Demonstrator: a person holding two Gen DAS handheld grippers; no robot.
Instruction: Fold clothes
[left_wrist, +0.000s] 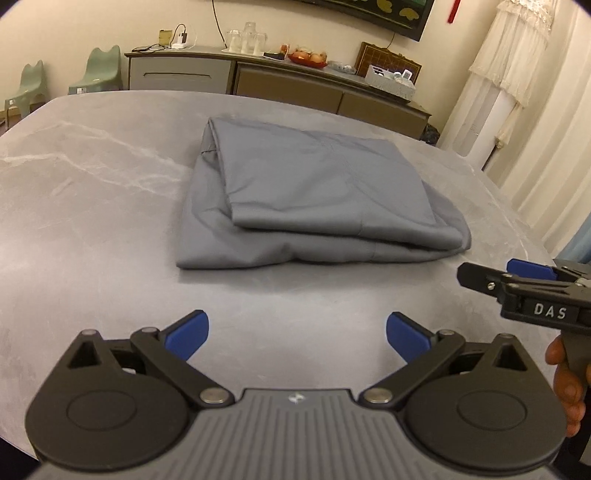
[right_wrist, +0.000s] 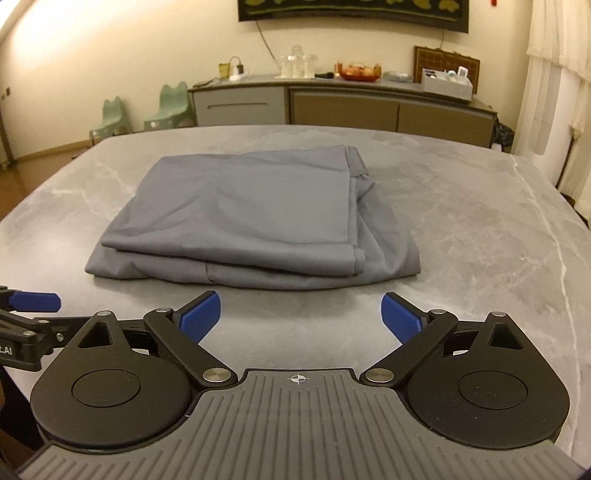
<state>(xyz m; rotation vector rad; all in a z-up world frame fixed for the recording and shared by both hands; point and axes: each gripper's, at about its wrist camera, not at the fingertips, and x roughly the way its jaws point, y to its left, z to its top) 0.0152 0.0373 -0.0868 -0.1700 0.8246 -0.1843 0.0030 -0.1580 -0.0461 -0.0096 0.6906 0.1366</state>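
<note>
Left claw (left_wrist: 297, 334): jaws spread wide, nothing between the blue pads, above bare table near the edge.
Right claw (right_wrist: 301, 317): jaws spread wide too, empty, beside the left one.
Cloth (left_wrist: 314, 192): grey, folded in layers, flat mid-table, apart from both claws.
Table (left_wrist: 92, 177): grey marbled top.
Background: sideboard (right_wrist: 332, 103), green chairs (left_wrist: 99, 70).

Folded garment (left_wrist: 314, 192) on table (left_wrist: 92, 166), sideboard (left_wrist: 280, 79) behind.

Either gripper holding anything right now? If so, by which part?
Nothing held. Left gripper and right gripper are both open with nothing between them, short of the folded grey garment on the table.
</note>
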